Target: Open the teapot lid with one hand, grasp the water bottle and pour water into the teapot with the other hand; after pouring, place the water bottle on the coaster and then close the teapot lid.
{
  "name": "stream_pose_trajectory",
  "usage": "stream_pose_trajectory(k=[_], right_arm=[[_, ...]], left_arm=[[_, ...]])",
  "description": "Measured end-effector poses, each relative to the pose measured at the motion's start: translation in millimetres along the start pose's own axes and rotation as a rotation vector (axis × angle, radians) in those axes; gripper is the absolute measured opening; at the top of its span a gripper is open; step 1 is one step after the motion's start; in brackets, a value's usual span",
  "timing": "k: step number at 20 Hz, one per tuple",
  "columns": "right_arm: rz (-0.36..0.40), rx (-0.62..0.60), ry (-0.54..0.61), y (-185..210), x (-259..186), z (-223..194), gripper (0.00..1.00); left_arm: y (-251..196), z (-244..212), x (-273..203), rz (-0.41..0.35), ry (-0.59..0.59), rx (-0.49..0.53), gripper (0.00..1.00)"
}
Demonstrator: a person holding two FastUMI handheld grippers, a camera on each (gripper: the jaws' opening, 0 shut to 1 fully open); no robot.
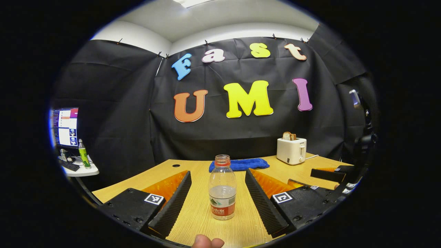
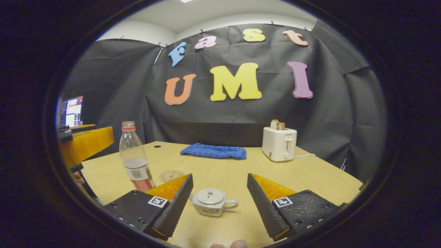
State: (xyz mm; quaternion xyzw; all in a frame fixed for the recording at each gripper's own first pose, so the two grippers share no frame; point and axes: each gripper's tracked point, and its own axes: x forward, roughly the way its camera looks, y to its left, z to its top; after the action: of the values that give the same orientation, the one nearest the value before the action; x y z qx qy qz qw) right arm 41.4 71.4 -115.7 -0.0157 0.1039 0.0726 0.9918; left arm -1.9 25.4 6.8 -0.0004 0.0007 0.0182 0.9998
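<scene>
Tabletop (image 1: 193, 213); bottle (image 1: 222, 187) between gripper fingers (image 1: 172, 203)

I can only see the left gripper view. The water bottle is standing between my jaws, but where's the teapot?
Observer: The teapot stands on the table in front of the right gripper, in the gap between its open jaws.
Operator: Is its lid off?
Observer: No, the lid sits on the teapot.
Operator: And where's the coaster?
Observer: The coaster lies flat on the table just beside the water bottle, with nothing on it.
</scene>
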Motion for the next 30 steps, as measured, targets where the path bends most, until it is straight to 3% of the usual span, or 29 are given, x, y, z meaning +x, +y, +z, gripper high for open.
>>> stream_pose_trajectory(k=[9,12,13,14,17,18,19,21,22,24,25,30], right_arm=[[0.026,0.004,0.104,5,41,-35,0.93],[0.046,-0.016,0.117,13,45,-39,0.74],[0.054,-0.02,0.123,17,43,-39,0.78],[0.054,-0.029,0.113,16,45,-37,0.62],[0.061,-0.024,0.096,17,48,-32,0.63],[0.061,-0.023,0.103,17,49,-33,0.38],[0.064,-0.029,0.105,17,50,-36,0.37],[0.058,-0.021,0.087,11,48,-32,0.23],[0.06,-0.027,0.097,14,51,-37,0.07],[0.081,-0.031,0.091,15,53,-35,0.06],[0.084,-0.04,0.091,15,54,-36,0.0],[0.099,-0.02,0.063,15,51,-25,0.0]], left_arm=[[12,-3,3,0.026,0.008,-0.009,0.98],[14,-8,6,0.027,0.019,-0.015,0.98],[13,-9,5,0.028,0.024,-0.013,0.98],[14,-9,5,0.03,0.027,-0.01,0.98],[14,-8,5,0.031,0.021,-0.009,0.98],[14,-8,6,0.03,0.021,-0.012,0.98],[14,-8,6,0.03,0.02,-0.011,0.98],[15,-8,5,0.031,0.021,-0.007,0.98],[16,-8,4,0.031,0.021,-0.009,0.98],[16,-9,5,0.031,0.022,-0.013,0.98],[16,-10,6,0.031,0.023,-0.016,0.98],[17,-20,3,0.018,0.036,-0.022,0.98]])
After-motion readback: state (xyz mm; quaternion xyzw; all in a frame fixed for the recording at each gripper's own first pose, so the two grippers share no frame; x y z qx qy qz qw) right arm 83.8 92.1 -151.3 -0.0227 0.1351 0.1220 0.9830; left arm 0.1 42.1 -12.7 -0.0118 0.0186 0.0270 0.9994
